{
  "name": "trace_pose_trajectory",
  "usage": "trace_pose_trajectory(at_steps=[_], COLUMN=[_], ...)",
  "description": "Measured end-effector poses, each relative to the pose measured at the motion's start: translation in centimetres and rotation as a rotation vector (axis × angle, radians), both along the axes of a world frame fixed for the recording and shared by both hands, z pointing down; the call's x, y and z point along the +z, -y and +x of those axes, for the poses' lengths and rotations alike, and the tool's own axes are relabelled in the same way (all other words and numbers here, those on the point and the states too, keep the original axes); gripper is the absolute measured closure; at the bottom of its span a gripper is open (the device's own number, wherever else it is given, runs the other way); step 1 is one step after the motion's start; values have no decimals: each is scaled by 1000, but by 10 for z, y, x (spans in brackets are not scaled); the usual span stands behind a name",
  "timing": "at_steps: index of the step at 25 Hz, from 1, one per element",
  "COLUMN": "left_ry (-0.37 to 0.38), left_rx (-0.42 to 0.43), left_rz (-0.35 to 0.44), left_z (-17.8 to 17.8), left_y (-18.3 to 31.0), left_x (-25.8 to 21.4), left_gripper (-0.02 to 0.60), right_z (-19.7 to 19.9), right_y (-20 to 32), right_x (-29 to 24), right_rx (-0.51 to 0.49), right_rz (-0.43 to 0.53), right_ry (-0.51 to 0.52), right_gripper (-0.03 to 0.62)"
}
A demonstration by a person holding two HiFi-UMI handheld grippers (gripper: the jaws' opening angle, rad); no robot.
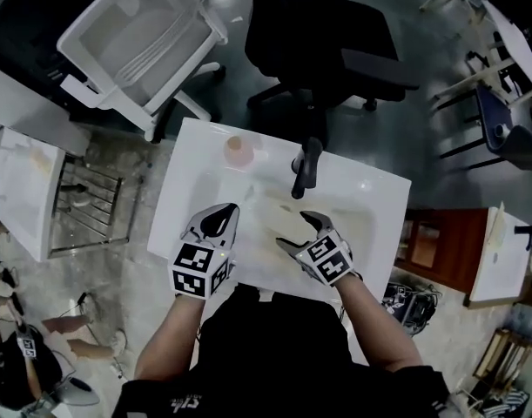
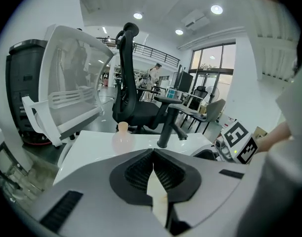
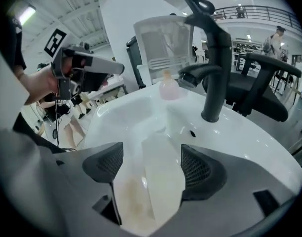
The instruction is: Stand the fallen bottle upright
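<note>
The bottle (image 1: 238, 151) sits far, left of the faucet (image 1: 306, 168), nearer the closed left gripper (image 1: 224, 215) than the wide-open, empty right gripper (image 1: 299, 232), seemingly upright already.

No legible words or numbers; square coded markers on left gripper (image 1: 229, 209) and right gripper (image 1: 292, 229); shirt print (image 1: 185, 401) too small

Open-plan office or lab hall. A white washbasin (image 1: 379, 190) stands on bare floor, with a black office chair (image 1: 318, 33) behind it and a white mesh chair (image 1: 135, 37) at its far left. Beyond are desks with monitors (image 2: 183, 83), a mezzanine railing (image 2: 155, 51), recessed ceiling lights (image 2: 216, 9) and tall windows (image 2: 212, 68).
</note>
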State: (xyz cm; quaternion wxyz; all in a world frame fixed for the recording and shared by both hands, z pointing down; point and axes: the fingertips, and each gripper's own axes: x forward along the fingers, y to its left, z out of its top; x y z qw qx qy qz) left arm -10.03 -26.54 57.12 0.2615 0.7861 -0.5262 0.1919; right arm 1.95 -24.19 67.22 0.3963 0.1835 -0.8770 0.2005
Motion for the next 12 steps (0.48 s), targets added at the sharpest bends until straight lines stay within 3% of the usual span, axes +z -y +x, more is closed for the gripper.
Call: trace_pose_trajectory(at_steps=[12], left_ry=[10], left_rx=[-58], left_rz=[-54], left_z=[-14], left_y=[3], left_x=[18], left_gripper=[566], right_z=[-8], right_y=[2], right_x=[89], right_rx=[-223], right_rz=[30], right_ry=[-261], right_gripper=[174])
